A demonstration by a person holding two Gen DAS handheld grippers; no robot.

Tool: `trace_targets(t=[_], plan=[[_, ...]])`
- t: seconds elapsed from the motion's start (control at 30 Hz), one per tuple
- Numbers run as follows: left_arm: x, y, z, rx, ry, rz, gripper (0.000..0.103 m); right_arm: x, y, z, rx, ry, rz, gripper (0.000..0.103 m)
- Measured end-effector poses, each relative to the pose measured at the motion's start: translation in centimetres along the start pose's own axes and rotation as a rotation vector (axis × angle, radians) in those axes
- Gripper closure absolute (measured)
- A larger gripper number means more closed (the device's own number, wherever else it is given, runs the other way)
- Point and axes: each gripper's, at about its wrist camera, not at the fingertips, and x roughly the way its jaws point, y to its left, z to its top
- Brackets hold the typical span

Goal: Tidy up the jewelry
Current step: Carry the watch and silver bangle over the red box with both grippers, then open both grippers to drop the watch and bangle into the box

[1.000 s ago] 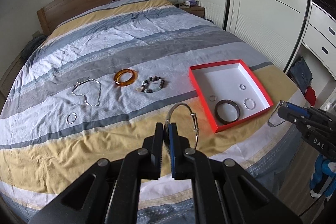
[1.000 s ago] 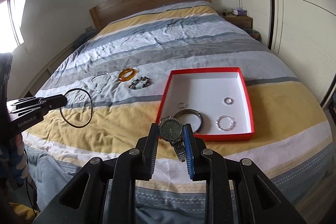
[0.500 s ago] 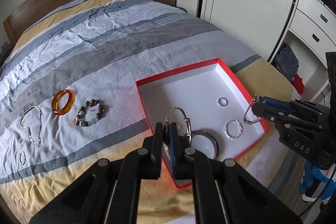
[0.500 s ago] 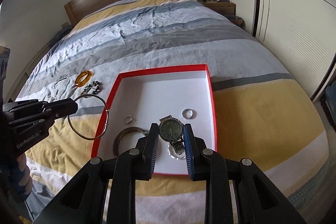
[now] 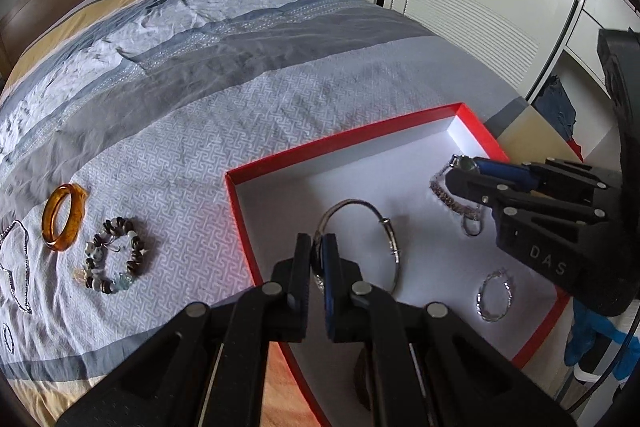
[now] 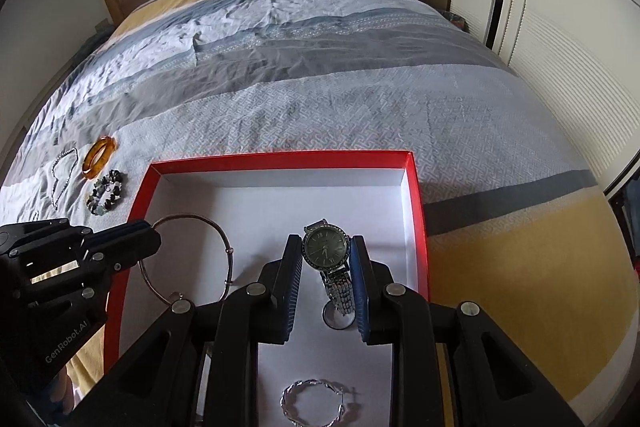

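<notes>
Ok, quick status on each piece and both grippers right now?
Left gripper: shut on silver bangle, over the red box.
Right gripper: shut on watch, over the box.
Twisted silver hoop: lying in box.
Amber bangle: on bedspread.
Beaded bracelet: on bedspread.
Chain necklace: on bedspread.

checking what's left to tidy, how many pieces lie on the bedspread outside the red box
4: the amber bangle, the beaded bracelet right of it, the chain necklace left of it, and a small silver loop at the picture's left edge. Others may be out of view.

silver bangle (image 5: 358, 239) and watch (image 6: 325, 251) held above red box (image 6: 280, 159).
</notes>
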Motion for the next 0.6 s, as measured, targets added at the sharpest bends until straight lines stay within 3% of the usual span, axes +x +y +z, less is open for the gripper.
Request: trace_targets(t=[0.23, 0.6], plan=[[1.7, 0.7, -0.1, -0.031, 0.033, 0.034, 0.098, 2.5, -0.3, 0.4, -0.017, 0.058, -0.028, 0.079], [1.9, 0.5, -0.1, -0.02, 0.028, 0.055, 0.096, 3.4, 0.4, -0.2, -0.086, 0.071, -0.065, 0.079]])
